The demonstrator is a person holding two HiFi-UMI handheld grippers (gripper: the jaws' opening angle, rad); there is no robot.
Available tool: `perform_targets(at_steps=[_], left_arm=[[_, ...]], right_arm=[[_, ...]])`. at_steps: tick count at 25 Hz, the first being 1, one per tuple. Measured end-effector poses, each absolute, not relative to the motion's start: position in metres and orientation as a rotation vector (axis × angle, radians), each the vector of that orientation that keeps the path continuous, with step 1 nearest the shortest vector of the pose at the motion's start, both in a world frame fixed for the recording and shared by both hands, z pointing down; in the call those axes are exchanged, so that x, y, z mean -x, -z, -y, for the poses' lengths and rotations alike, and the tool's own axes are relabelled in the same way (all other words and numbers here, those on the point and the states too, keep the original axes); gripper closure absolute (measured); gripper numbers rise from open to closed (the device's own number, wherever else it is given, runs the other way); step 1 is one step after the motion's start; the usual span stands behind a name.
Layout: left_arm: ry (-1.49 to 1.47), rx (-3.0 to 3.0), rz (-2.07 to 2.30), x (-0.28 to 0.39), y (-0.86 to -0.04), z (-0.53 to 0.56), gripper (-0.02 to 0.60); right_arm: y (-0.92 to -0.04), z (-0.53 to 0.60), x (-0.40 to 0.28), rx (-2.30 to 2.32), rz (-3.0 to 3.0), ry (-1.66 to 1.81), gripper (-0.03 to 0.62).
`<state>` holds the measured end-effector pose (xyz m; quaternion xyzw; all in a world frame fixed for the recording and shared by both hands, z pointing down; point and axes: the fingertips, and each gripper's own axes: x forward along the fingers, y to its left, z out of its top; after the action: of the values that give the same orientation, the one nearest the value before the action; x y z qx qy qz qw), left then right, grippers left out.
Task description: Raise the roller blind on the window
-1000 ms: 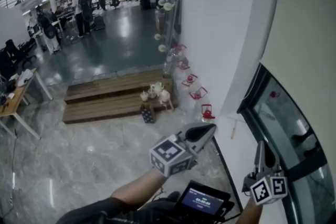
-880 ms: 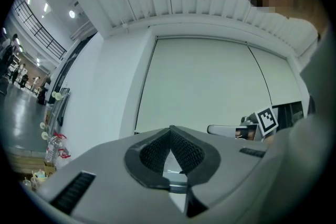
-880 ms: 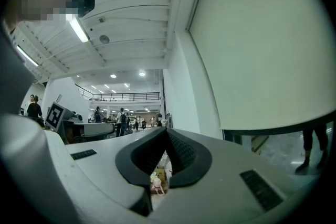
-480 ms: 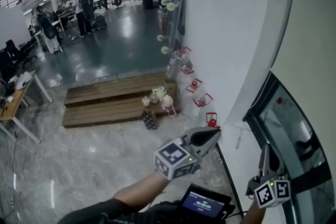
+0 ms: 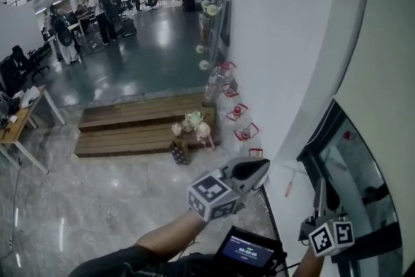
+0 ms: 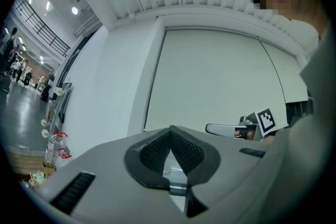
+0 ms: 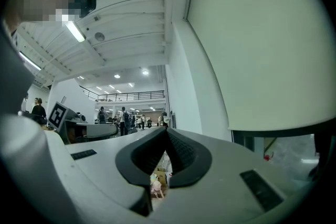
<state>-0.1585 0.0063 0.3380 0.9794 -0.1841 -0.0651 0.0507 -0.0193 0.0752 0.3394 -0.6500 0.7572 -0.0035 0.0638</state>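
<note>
Left claw (image 5: 258, 167): clenched, its pads meeting at the tip with nothing between them. I hold it out roughly level, toward the white wall (image 5: 272, 42) just beside the window.
Right claw (image 5: 319, 186): clenched too, and empty. From the head view it sits close in front of the window's dark frame (image 5: 311, 139), tips pointing up the picture.
Roller blind (image 7: 262, 44): a pale cream sheet let down over most of the window, to the right of the white wall. Neither of my claws touches it.
Blind's lie: the sheet hangs flat and straight down. Its hem (image 7: 273, 126), the long straight edge, runs across the window's width and looks level from my right claw's view.
Window glass (image 7: 286, 157): a bare strip shows under the hem.
Red wire holders (image 5: 246, 133): a row of them along the foot of the white wall. A couple seem to hold a bottle or a red piece, but they are too small for me to be sure.
Low stand (image 5: 188, 133): beside the wooden steps (image 5: 130, 121), carrying a few pale pots or cups. I cannot tell what is in them.
Screen (image 5: 248, 250): a small lit device close to my body, below my left arm.
Bench (image 5: 16, 130): at the far left.
People (image 5: 100, 0): standing well away on the dark floor.
</note>
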Motion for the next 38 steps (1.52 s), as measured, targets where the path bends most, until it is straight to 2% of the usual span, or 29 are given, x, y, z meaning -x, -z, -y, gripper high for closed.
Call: perform_targets(at_steps=[16,29,38], left_arm=[[0.209,-2.975,0.655,0.0,-0.332,0.074,0.583],[0.17,-2.978,0.706,-0.061,-0.326,0.102,0.583],[0.153,-2.985,0.667,-0.07,-0.328,0.139,0.583]], right_arm=[[-0.332,0.022,-0.127,1.805,-2.371,-0.031,0.589],[-0.326,0.058,-0.189,1.735,-2.375,0.001,0.589],[-0.333,0.098,-0.202,1.768,-2.331,0.032,0.589]])
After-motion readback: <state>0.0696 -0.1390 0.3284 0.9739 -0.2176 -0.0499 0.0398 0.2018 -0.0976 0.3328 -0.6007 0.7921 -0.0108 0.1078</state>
